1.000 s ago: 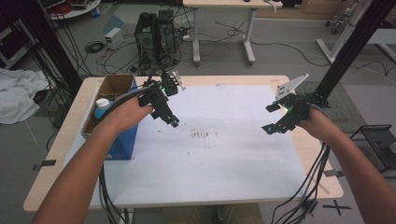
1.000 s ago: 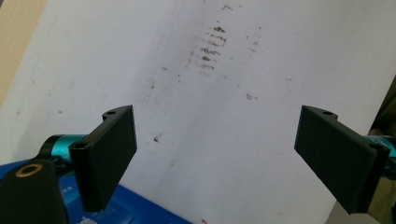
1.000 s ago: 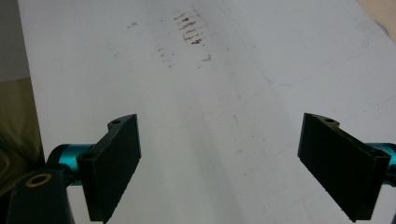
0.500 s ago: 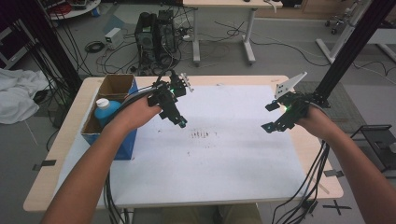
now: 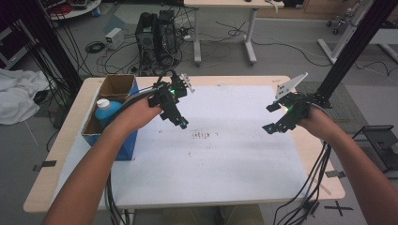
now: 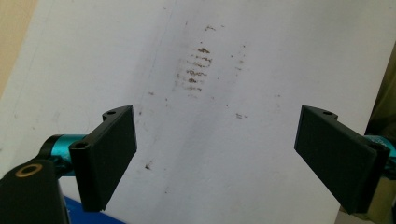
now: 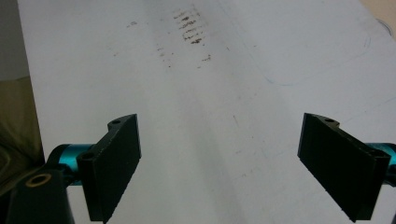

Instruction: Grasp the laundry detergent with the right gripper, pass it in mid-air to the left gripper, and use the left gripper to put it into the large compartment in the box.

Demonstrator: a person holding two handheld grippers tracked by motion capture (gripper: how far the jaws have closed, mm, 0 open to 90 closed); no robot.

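Both the left gripper (image 5: pixel 180 123) and right gripper (image 5: pixel 271 127) hover with jaws spread, empty, over the white surface (image 5: pixel 225 168), whose middle bears brown smudges (image 5: pixel 202 135) in short rows.

You are looking at two grippers, one cardboard box (image 5: pixel 117 91), one blue bottle (image 5: pixel 107 111) and one white sheet (image 5: pixel 225 164)

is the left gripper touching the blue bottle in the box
Apart. The high view shows the left gripper over the white sheet, the blue bottle beside the forearm.
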